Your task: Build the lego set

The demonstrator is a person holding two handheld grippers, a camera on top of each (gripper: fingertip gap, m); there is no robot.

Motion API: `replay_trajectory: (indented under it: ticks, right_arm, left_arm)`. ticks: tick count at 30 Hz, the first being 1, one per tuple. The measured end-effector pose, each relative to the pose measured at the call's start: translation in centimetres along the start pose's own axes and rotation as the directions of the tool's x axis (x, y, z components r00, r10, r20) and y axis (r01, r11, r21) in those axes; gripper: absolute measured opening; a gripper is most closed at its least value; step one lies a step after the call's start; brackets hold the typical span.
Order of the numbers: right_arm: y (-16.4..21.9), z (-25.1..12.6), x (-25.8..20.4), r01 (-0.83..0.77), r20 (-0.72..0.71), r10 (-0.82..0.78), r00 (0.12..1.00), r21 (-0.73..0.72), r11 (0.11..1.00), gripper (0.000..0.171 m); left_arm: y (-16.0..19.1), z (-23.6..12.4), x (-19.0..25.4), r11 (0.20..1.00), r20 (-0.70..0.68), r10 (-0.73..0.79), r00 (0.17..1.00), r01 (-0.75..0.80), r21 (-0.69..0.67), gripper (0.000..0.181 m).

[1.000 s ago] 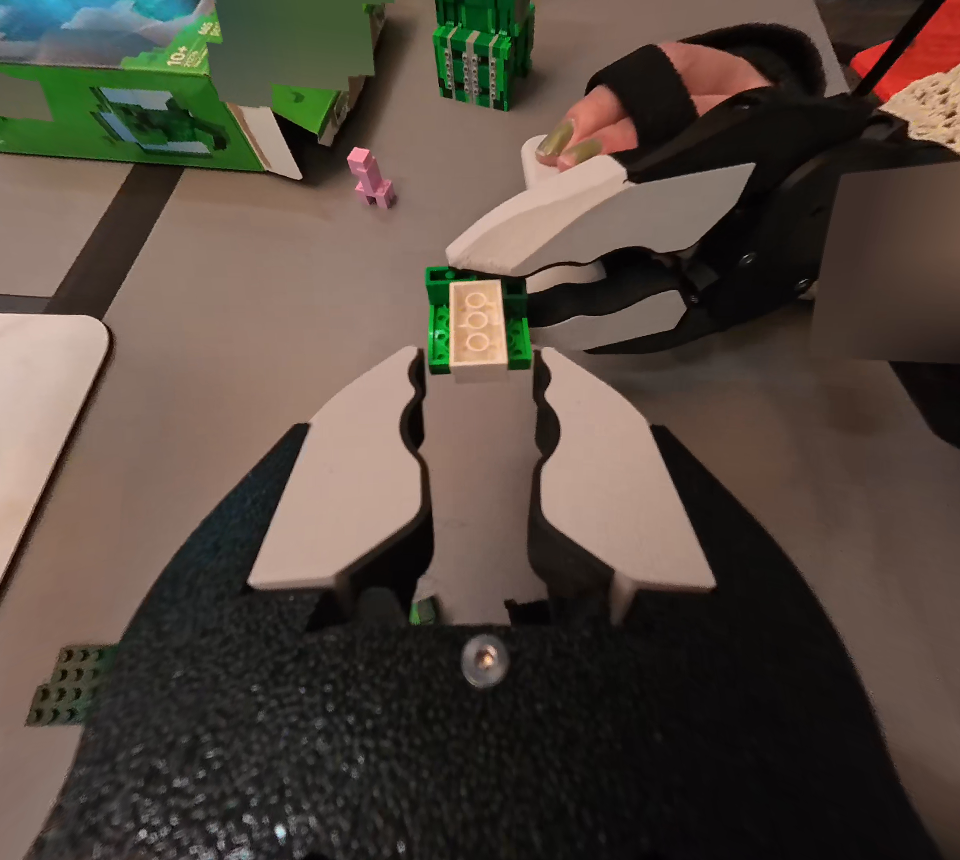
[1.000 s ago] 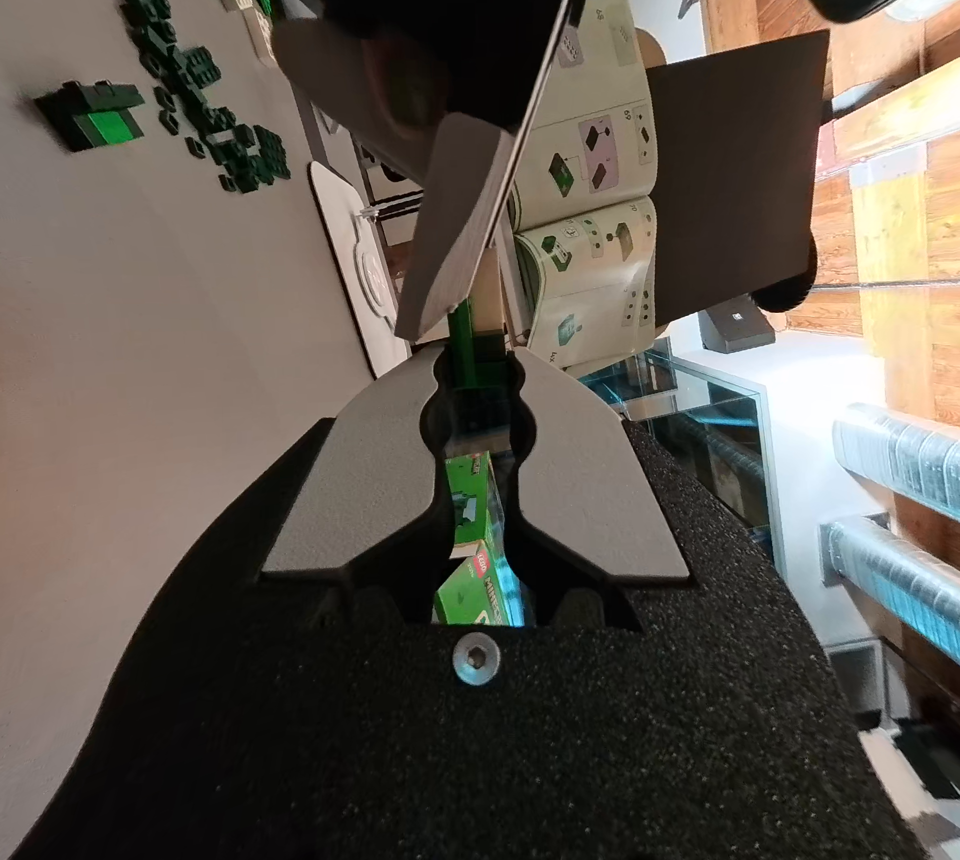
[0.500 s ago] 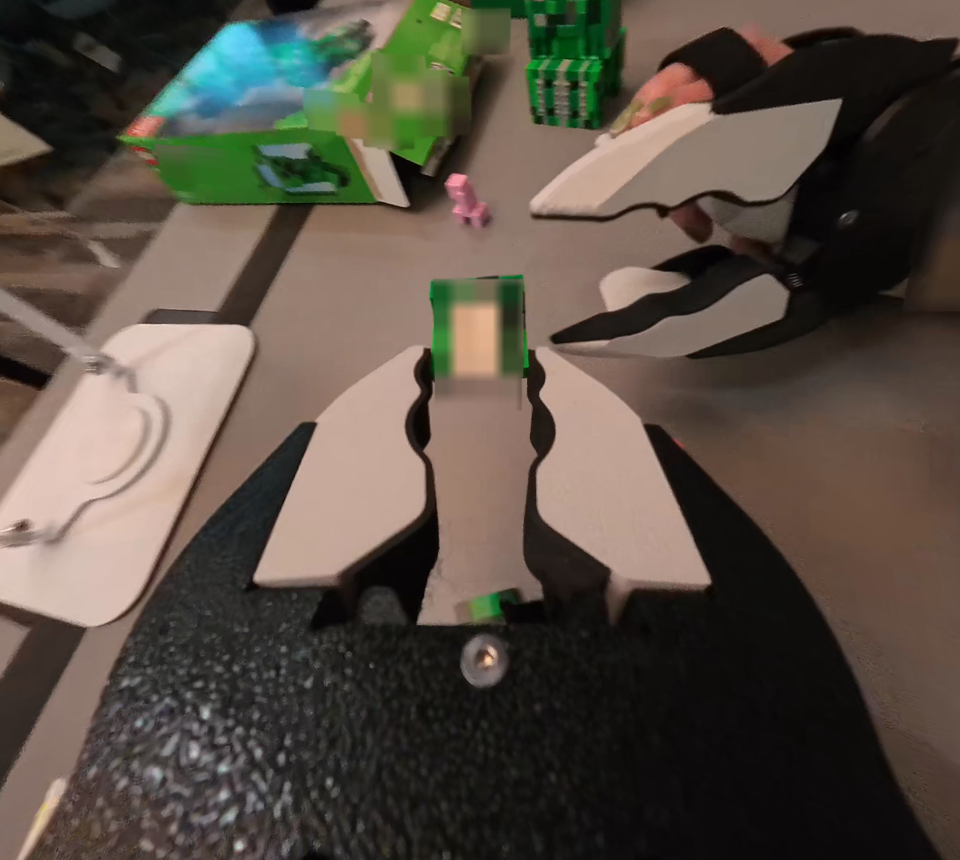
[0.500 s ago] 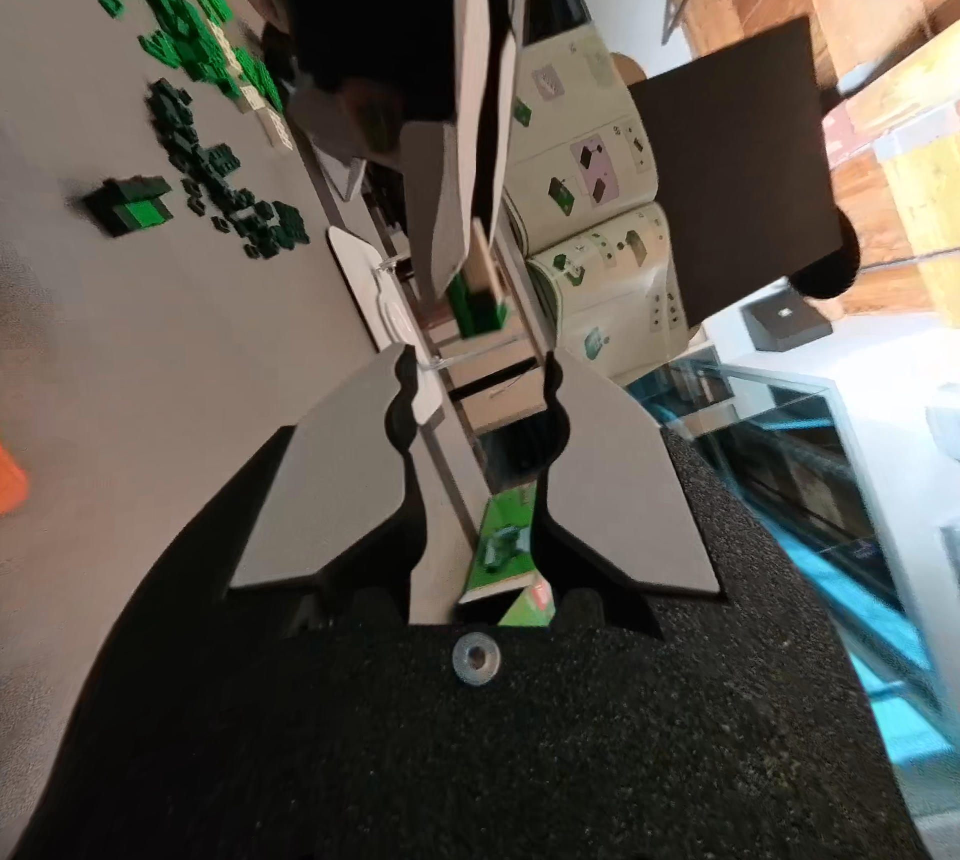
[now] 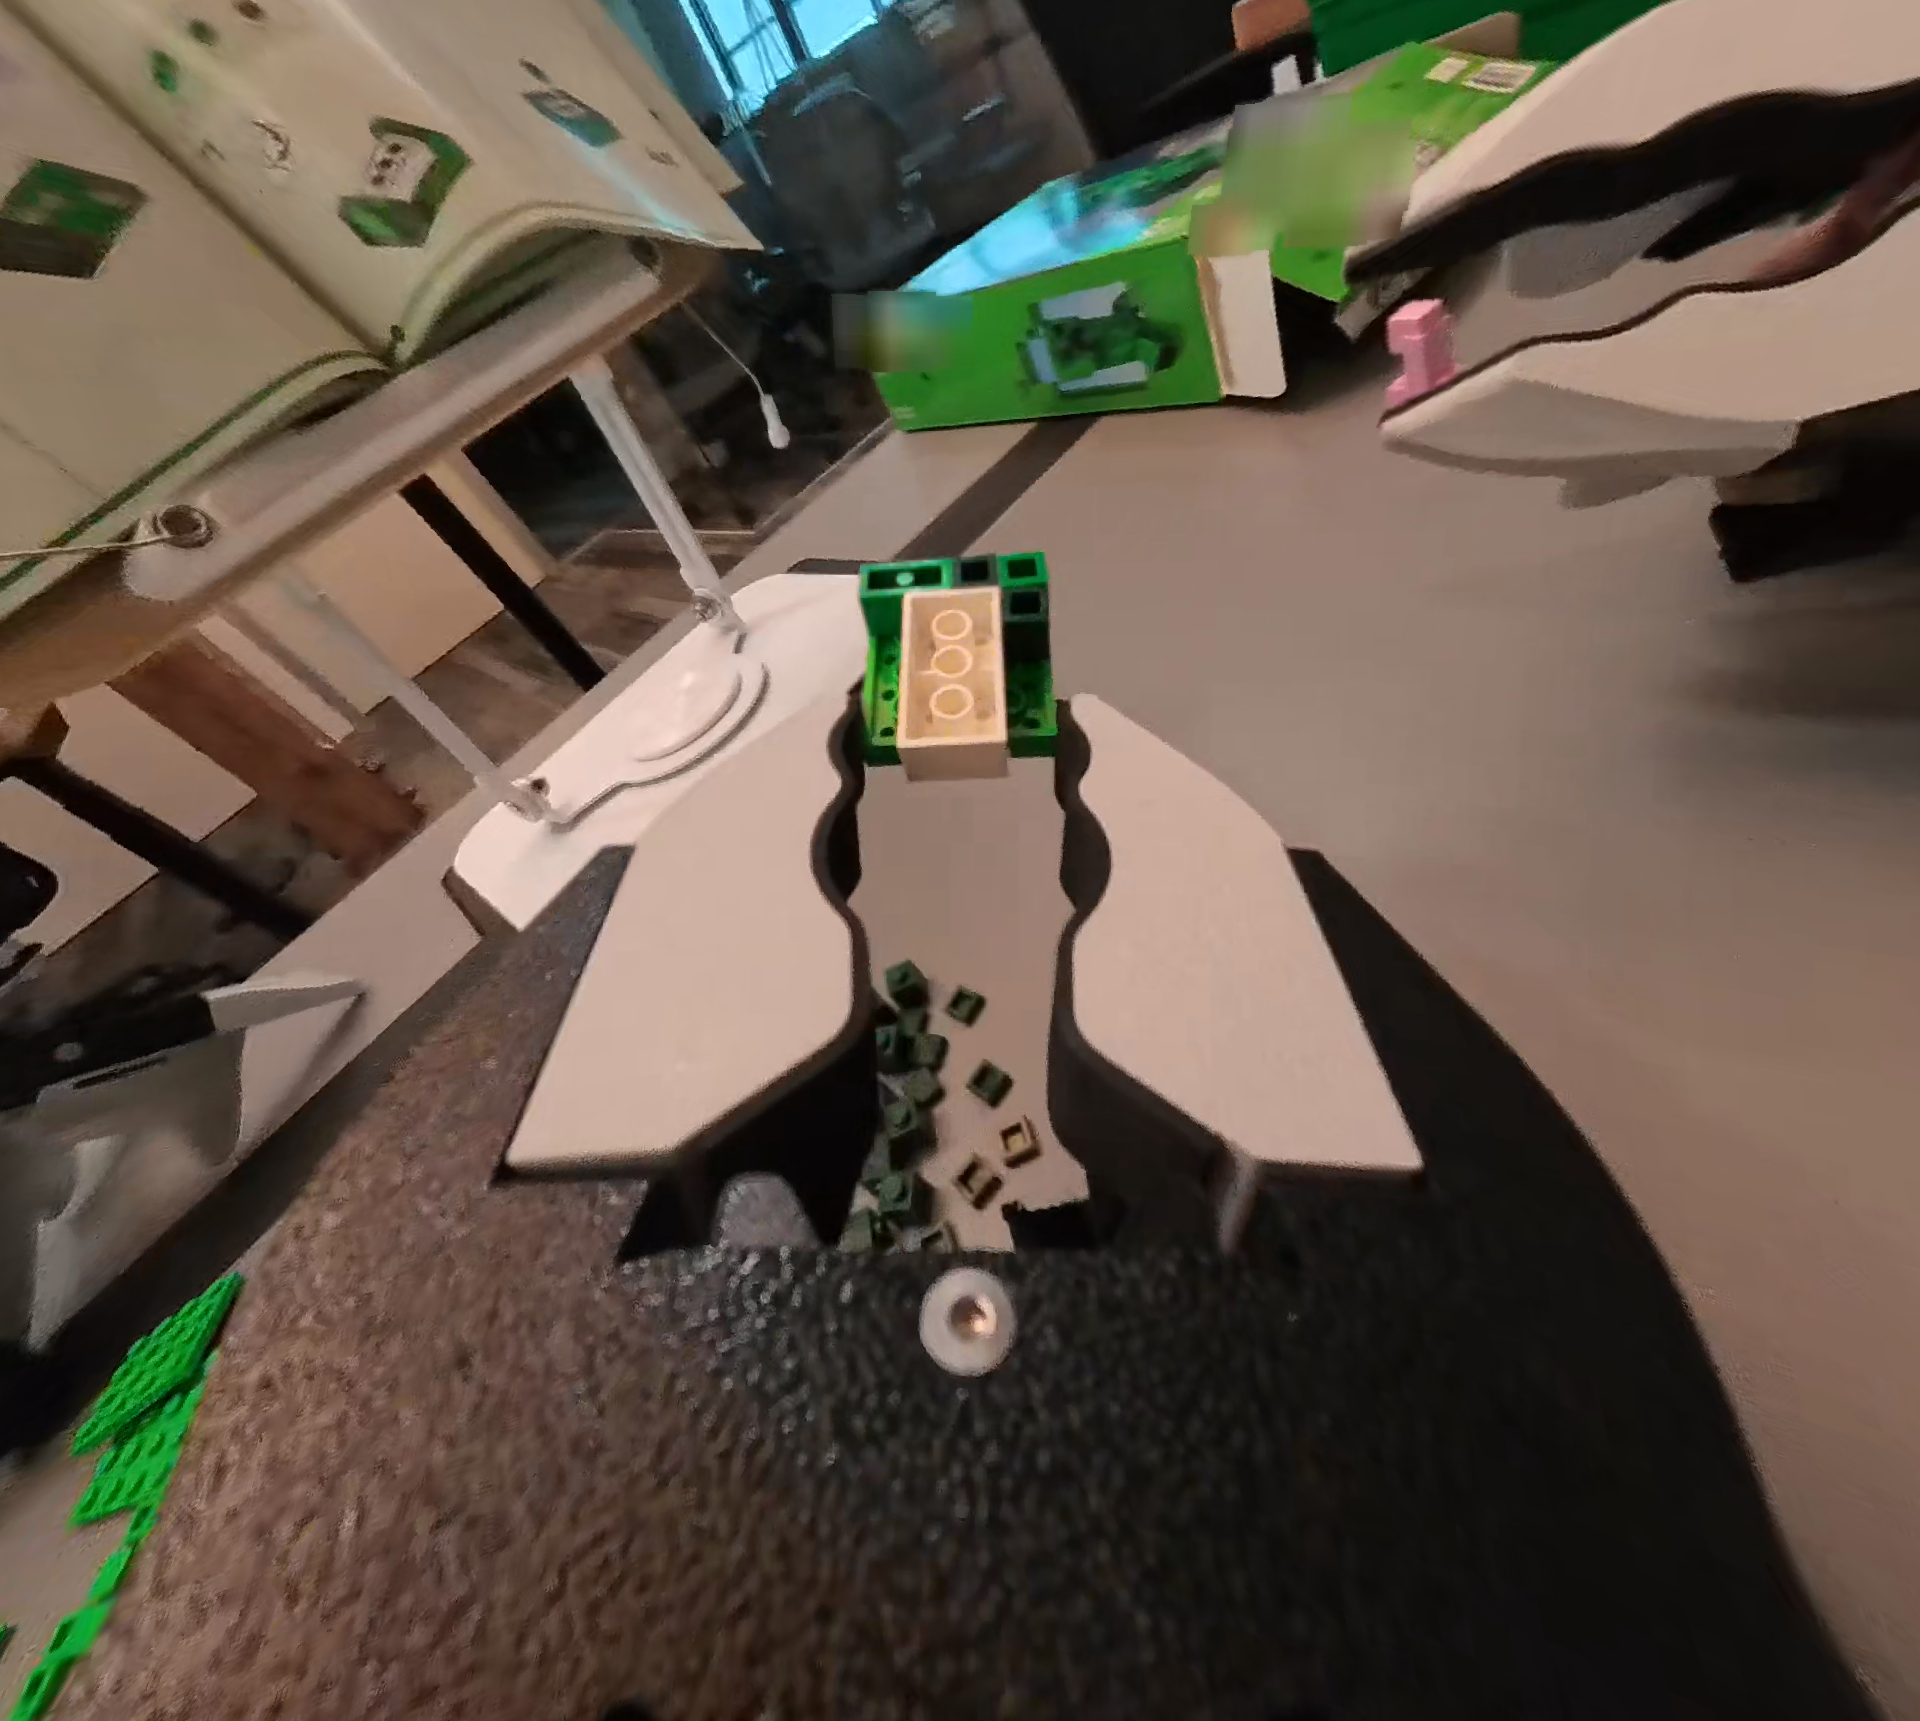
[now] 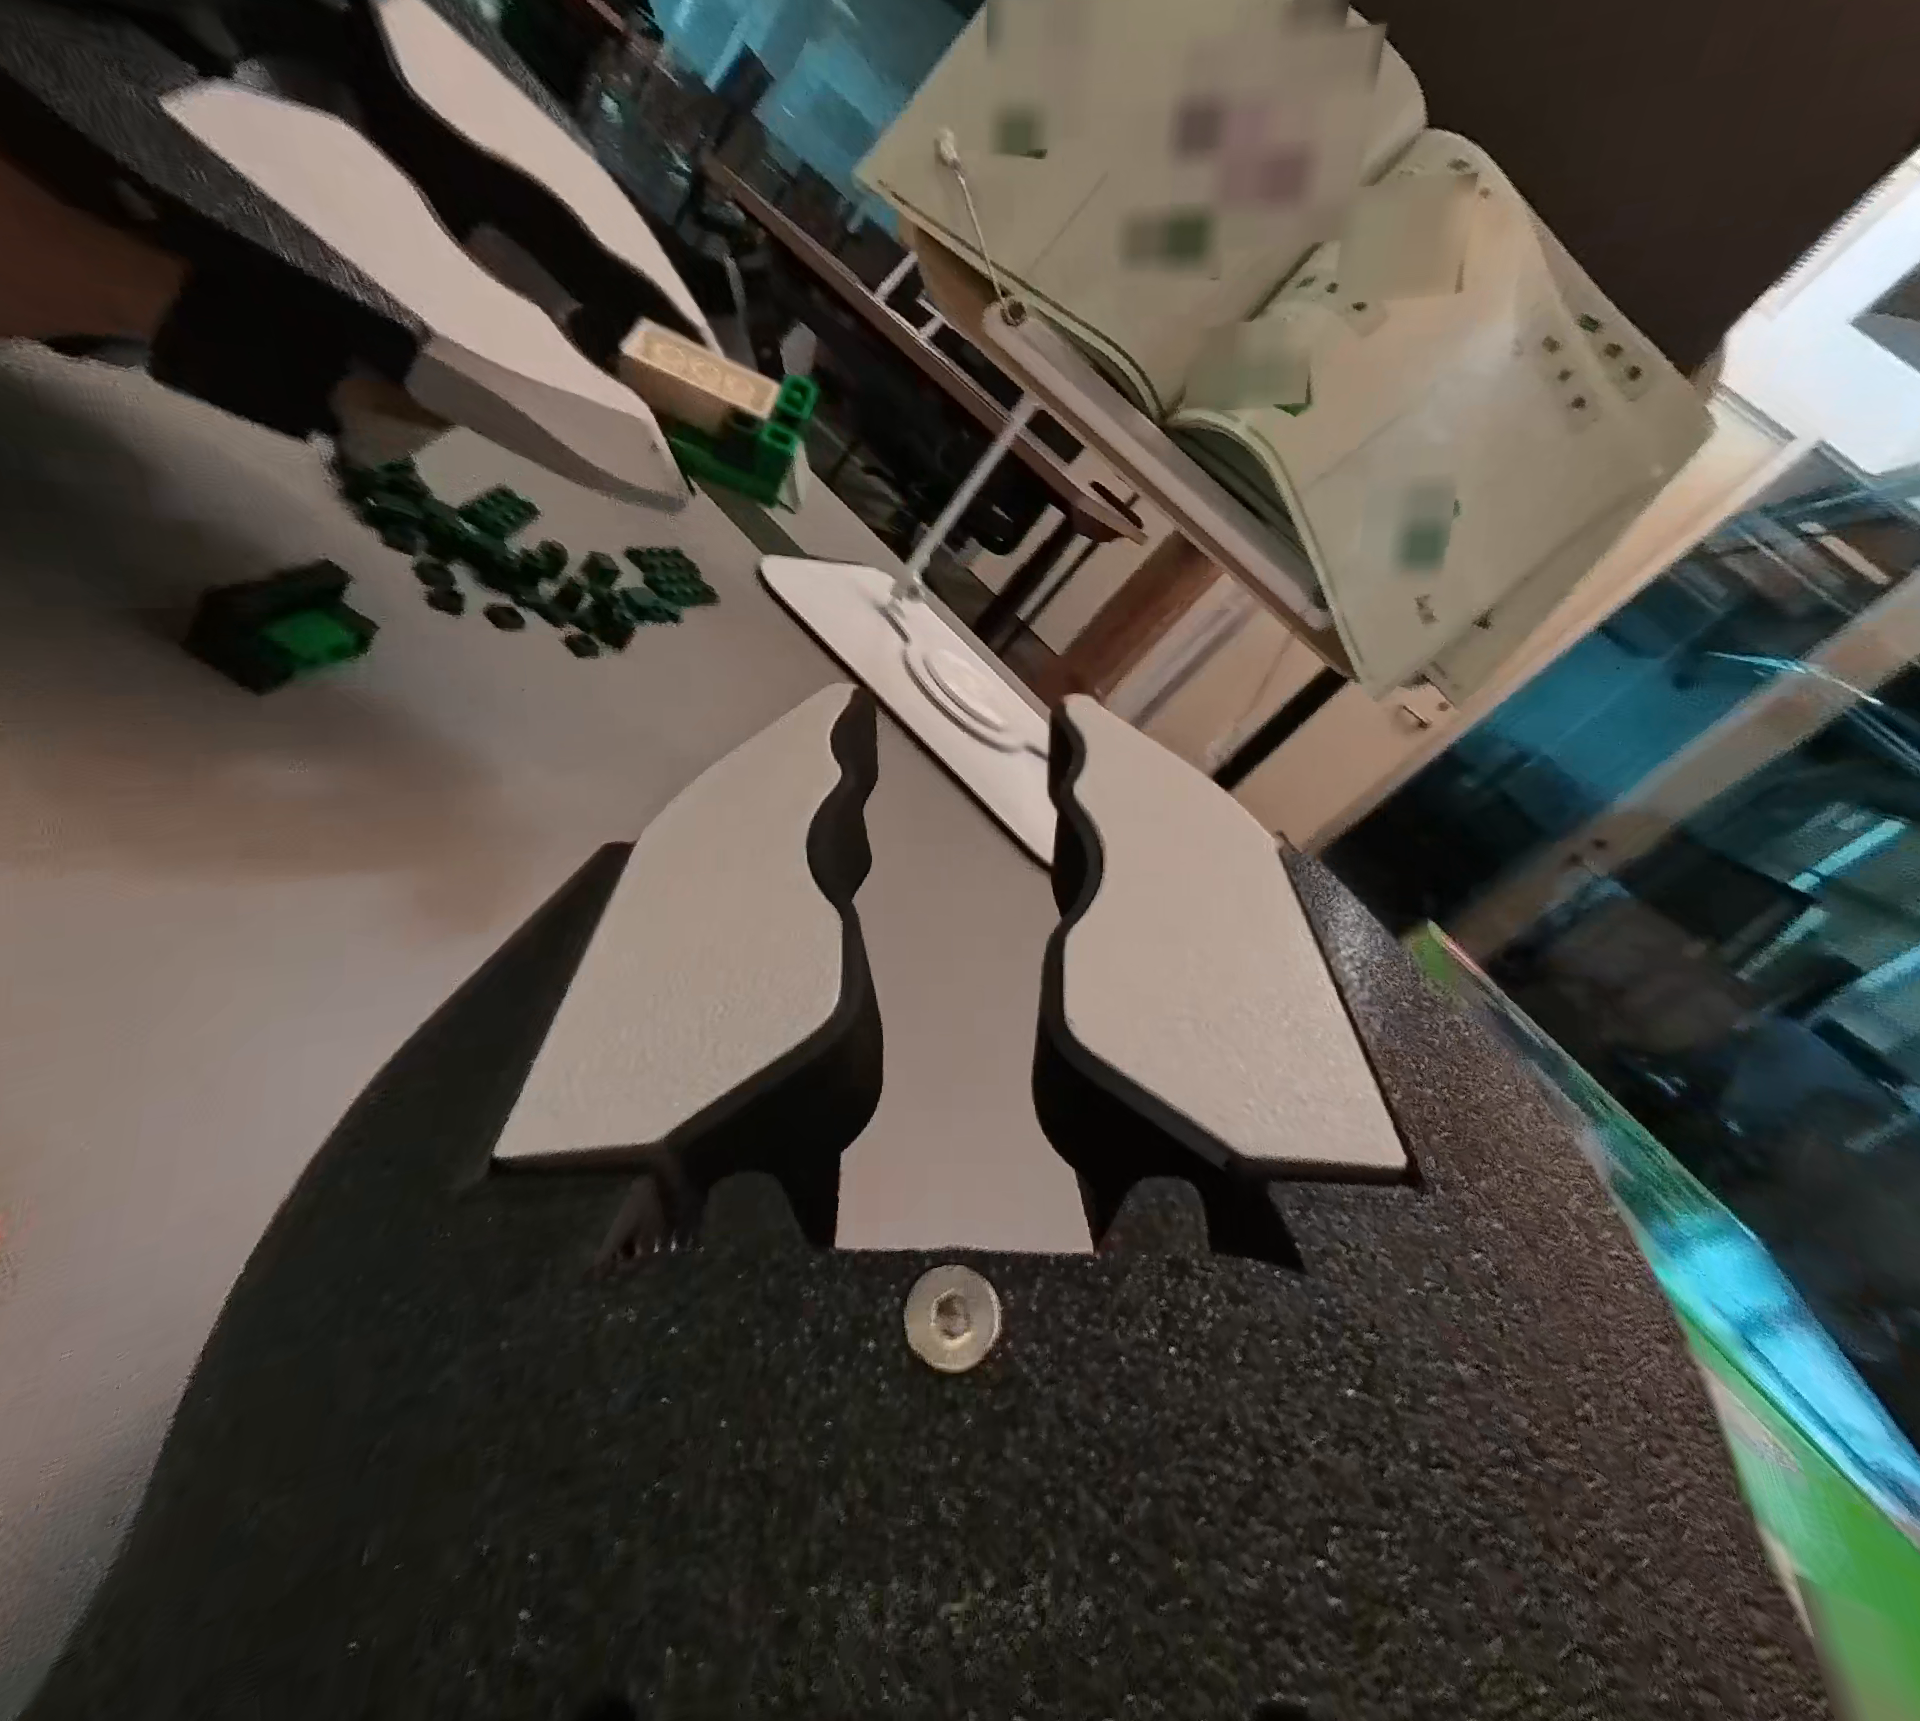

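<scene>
My left gripper (image 5: 961,721) is shut on a small brick assembly (image 5: 956,674): a white brick with three studs set on bright green bricks. It holds the assembly above the grey table (image 5: 1351,788). The right wrist view shows this gripper at upper left with the assembly (image 6: 727,414) at its tips. My right gripper (image 6: 961,715) is open and empty, low over the table. It also shows at the upper right of the left wrist view (image 5: 1662,269), jaws apart. Loose dark green pieces (image 5: 925,1079) lie below my left gripper.
An open instruction booklet (image 6: 1247,269) stands on a wire holder with a white base (image 6: 935,684). A dark and bright green sub-build (image 6: 281,622) sits by the dark pieces (image 6: 540,559). A green box (image 5: 1049,341), a pink figure (image 5: 1418,352) and bright green plates (image 5: 135,1422) lie around.
My right gripper has let go of the assembly, opened and pulled away. My left gripper has swung left with the assembly, from the table's middle to over the loose dark green pieces.
</scene>
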State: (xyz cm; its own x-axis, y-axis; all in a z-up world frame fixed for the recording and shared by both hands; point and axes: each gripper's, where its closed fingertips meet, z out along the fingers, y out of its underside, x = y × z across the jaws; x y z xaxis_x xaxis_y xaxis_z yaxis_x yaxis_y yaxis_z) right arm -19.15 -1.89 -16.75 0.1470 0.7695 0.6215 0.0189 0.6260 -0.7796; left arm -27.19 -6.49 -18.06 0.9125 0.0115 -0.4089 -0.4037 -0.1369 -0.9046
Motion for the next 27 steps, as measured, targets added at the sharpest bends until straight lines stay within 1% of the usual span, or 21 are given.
replay_trajectory:
  ticks: [4,7,9,12,16,18,21,24,27]
  right_arm:
    - [-1.9,1.6,-2.4,-0.134,0.171,0.113,0.979,0.112,0.985,0.027]
    - [-2.4,2.8,-3.3,-0.180,0.241,0.143,0.960,0.140,0.974,0.027]
    - [-2.4,3.5,-4.0,-0.210,0.289,0.165,0.943,0.130,0.969,0.025]
    - [-2.2,4.7,-4.2,-0.260,0.286,0.227,0.931,0.083,0.962,0.026]
    - [-2.6,5.4,-4.9,-0.307,0.293,0.280,0.914,0.047,0.951,0.026]
    - [-2.8,5.6,-5.5,-0.302,0.305,0.276,0.911,0.043,0.952,0.026]
    - [-2.6,6.1,-5.5,-0.284,0.263,0.271,0.926,0.012,0.959,0.026]
    - [-2.3,6.3,-5.7,-0.250,0.240,0.245,0.939,-0.011,0.968,0.018]
    - [-2.1,6.3,-5.8,-0.227,0.222,0.228,0.948,-0.029,0.973,0.018]
  left_arm:
    - [0.6,-0.1,0.3,0.998,0.025,0.050,0.998,-0.049,-0.031,0.035]
    - [0.4,-0.5,0.5,0.996,0.033,0.082,0.996,-0.081,-0.027,0.035]
    - [0.5,-0.7,0.3,0.996,0.049,0.083,0.995,-0.081,-0.035,0.035]
    - [0.8,-0.7,-0.2,0.996,0.083,0.069,0.994,-0.064,-0.061,0.035]
    - [0.9,-0.6,-0.1,0.996,0.079,0.066,0.995,-0.061,-0.066,0.035]
    - [0.8,-0.6,0.0,0.995,0.073,0.080,0.994,-0.075,-0.065,0.035]
    - [0.9,-0.5,0.2,0.993,0.068,0.099,0.993,-0.094,-0.075,0.035]
    - [0.9,-0.4,0.2,0.991,0.072,0.110,0.991,-0.104,-0.086,0.035]
    - [1.1,-0.4,0.2,0.989,0.076,0.119,0.990,-0.111,-0.098,0.035]
